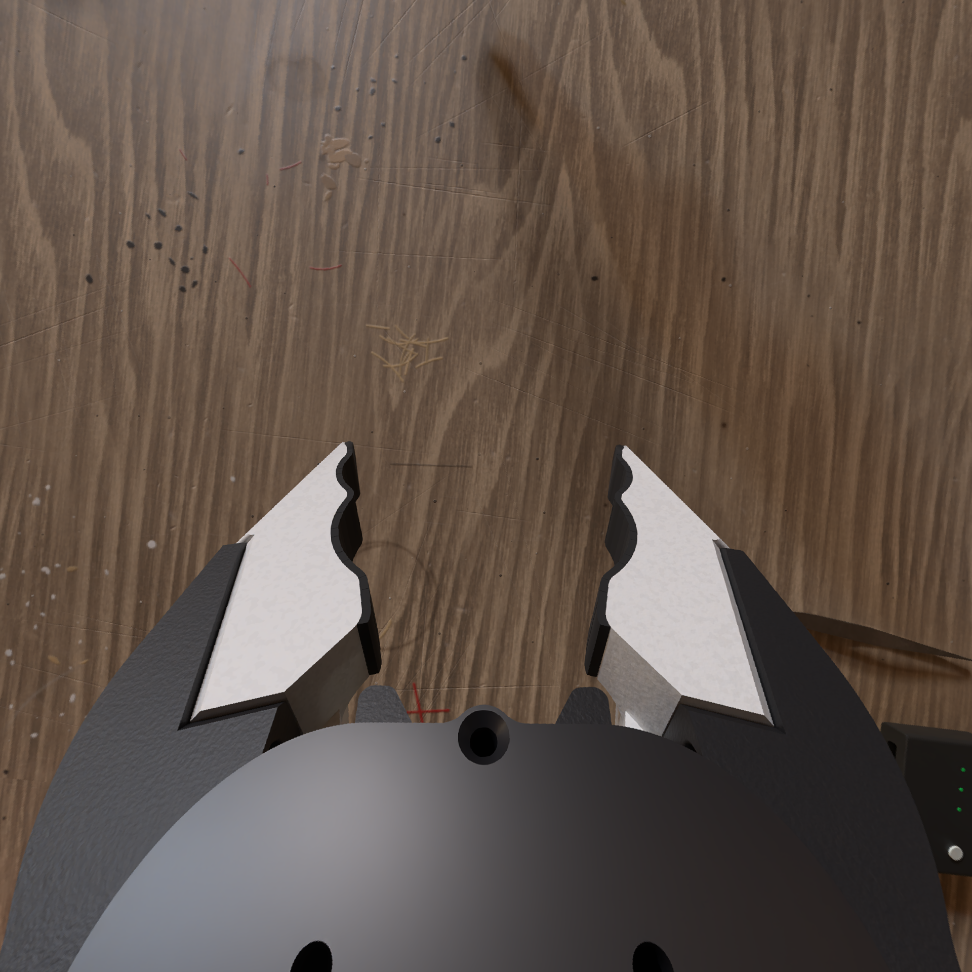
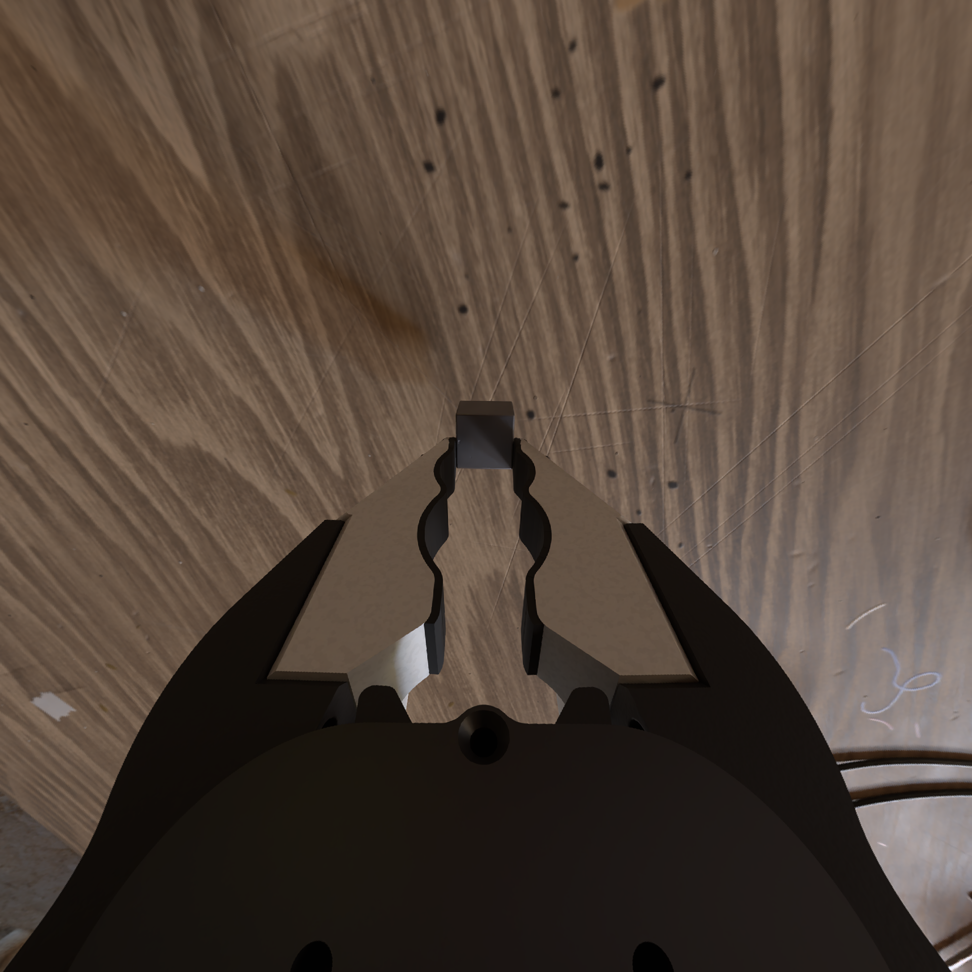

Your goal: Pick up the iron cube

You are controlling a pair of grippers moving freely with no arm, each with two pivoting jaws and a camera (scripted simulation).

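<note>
The iron cube (image 2: 484, 436) is a small dark grey block in the middle of the right wrist view. My right gripper (image 2: 484, 452) is shut on it: both fingertips (image 2: 447, 457) press its left and right sides, and about half of it sticks out past the tips. It looks held above the wooden table (image 2: 210, 263), which appears tilted behind it. My left gripper (image 1: 484, 452) is open and empty over the same wooden table (image 1: 526, 210). The cube does not show in the left wrist view.
A small black box with green lights (image 1: 941, 805) sits at the right edge of the left wrist view. Dark cables (image 2: 915, 778) lie at the lower right of the right wrist view. Specks, scratches and stains mark the wood.
</note>
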